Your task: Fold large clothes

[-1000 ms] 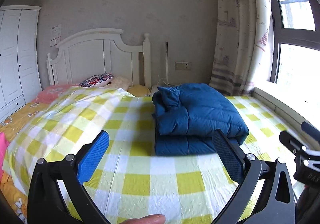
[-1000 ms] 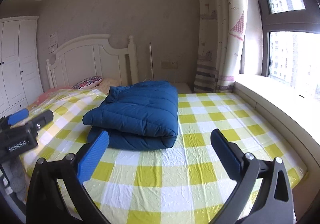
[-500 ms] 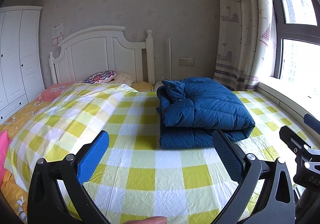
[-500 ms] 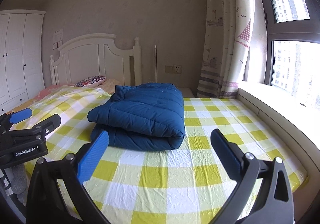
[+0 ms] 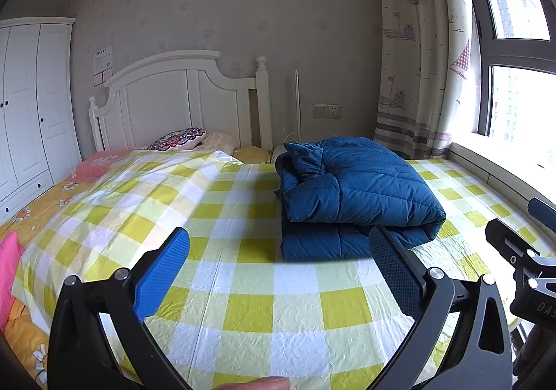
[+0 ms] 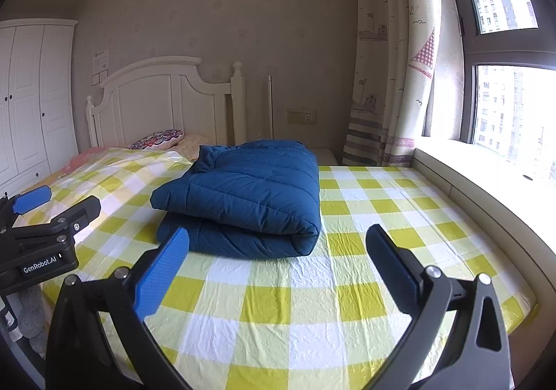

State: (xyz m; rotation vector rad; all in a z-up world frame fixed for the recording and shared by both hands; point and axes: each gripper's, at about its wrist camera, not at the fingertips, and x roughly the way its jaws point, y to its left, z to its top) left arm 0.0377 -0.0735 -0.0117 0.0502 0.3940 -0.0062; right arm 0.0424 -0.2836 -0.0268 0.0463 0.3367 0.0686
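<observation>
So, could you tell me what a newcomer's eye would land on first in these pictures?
Most likely the folded blue padded jacket, a dark bundle lying on the yellow-and-white checked sheet mid-bed. Next, the two open claws in the foreground, left claw and right claw, both empty. Then the bright window with its patterned curtain on the right.

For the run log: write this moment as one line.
blue padded jacket: folded, on checked bed sheet | left gripper: open, empty | right gripper: open, empty | contact: none
</observation>
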